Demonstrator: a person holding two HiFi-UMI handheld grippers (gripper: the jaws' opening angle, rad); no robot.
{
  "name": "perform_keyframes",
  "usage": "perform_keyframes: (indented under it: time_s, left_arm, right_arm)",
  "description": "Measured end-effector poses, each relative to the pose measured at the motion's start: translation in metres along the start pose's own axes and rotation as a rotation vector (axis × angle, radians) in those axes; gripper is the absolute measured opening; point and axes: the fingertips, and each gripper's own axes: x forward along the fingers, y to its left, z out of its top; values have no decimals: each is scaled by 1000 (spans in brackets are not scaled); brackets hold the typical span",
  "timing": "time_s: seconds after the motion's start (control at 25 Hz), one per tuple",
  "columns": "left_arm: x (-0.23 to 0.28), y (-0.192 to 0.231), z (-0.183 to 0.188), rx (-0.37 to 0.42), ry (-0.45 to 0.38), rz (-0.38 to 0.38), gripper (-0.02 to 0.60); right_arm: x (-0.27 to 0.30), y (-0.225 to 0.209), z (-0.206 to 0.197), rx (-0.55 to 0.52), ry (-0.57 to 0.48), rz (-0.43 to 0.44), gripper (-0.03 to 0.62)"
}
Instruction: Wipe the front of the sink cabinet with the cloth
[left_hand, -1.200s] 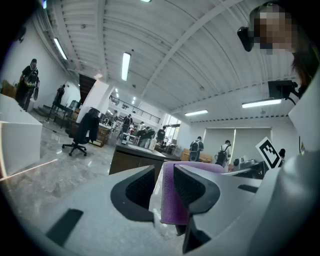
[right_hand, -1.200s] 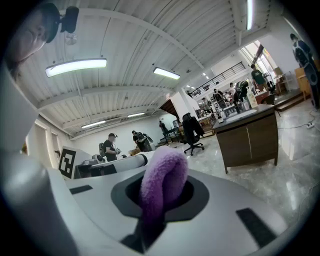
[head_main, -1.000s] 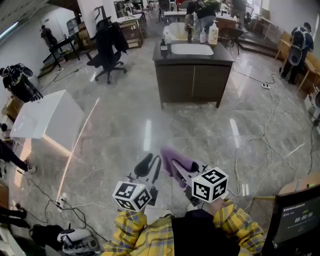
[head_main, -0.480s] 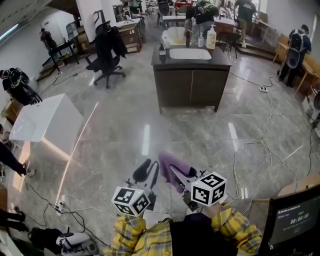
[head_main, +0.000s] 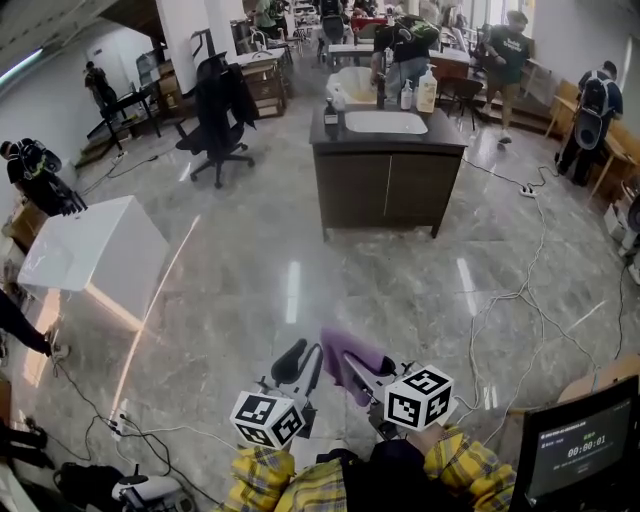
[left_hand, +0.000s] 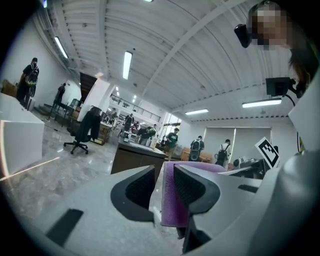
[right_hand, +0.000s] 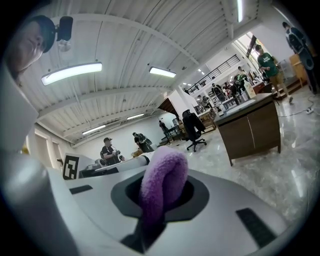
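Note:
The dark brown sink cabinet (head_main: 388, 185) with a white basin (head_main: 385, 122) on top stands far ahead across the marble floor. It also shows in the left gripper view as the cabinet (left_hand: 134, 160) and in the right gripper view as the cabinet (right_hand: 252, 127). My right gripper (head_main: 358, 368) is shut on a purple cloth (head_main: 350, 345), held low in front of me. The cloth (right_hand: 162, 177) folds over between the jaws of the right gripper (right_hand: 162, 192). My left gripper (head_main: 298, 362) hangs beside it, slightly open and holding nothing. Past the left gripper (left_hand: 163, 172) the same cloth (left_hand: 172, 210) shows.
A black office chair (head_main: 218, 95) stands left of the cabinet. A white block (head_main: 95, 240) sits at the left. Cables (head_main: 520, 295) trail over the floor on the right. A monitor (head_main: 580, 445) is at the bottom right. Bottles (head_main: 427, 68) stand on the cabinet; people move behind it.
Both grippers keep their place and the cloth stays gripped. The view has shifted a little, so the cabinet sits slightly lower. A person in green has walked in at the back right.

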Motion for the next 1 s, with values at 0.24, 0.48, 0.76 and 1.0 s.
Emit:
perform_keyframes:
  time_s: [0.24,0.48,0.76,1.0]
  left_arm:
    - [-10,11,3,4,7,-24,109]
    - [-18,30,8,19,14,-46,109]
    - [-18,46,12,12,11,-44,109]
    - [-17,54,11,1,6,-20,109]
  right_arm:
    - [10,6,0,13,-15,-29,41]
    - [25,7,-3,31,-35,-61,41]
    - [38,6,1,35,-32,-70,41]
    - [49,5,5,24,-21,-47,41]
